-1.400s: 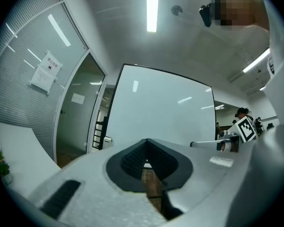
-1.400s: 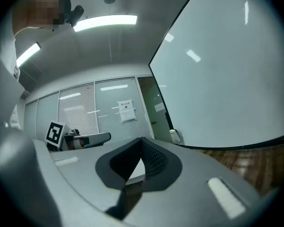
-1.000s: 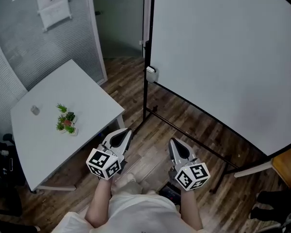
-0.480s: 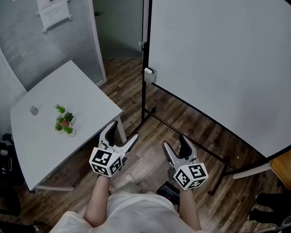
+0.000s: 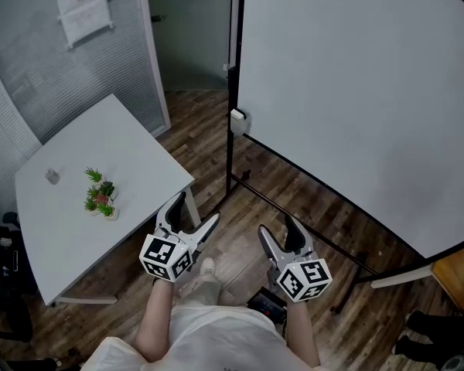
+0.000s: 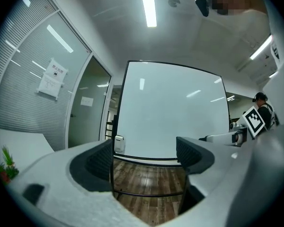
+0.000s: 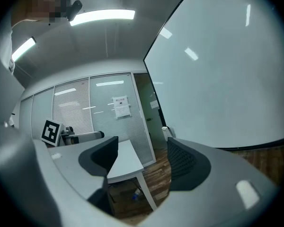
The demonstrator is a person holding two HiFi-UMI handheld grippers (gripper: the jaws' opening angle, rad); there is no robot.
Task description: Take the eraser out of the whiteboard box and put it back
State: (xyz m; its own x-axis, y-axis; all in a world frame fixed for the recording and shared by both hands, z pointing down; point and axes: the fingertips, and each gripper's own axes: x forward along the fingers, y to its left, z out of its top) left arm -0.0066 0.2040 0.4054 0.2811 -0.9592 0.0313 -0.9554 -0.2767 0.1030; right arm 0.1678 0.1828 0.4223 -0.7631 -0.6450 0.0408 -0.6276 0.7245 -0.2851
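- Now both grippers sit low before the person, side by side above the wood floor (image 5: pixel 232 238), facing the whiteboard (image 5: pixel 356 91).
- On the left gripper (image 5: pixel 195 211) the jaws stand spread wide, having just been opening. Nothing sits between the pads, and only floor and the board's stand show through the gap.
- On the right gripper (image 5: pixel 277 229) the jaws are likewise wide apart, also just opening, with nothing between them. The table's corner shows past the gap.
- The box (image 5: pixel 239 119) is small and white, fixed at the whiteboard's left edge beside the black post, well apart from both grippers.
- The eraser is probably inside that box, though the box is too small in every view to tell.
- The table (image 5: pixel 131 145) is white and stands at left, near the left gripper. A small plant (image 5: pixel 100 195) and a small grey object (image 5: pixel 52 176) rest on it.
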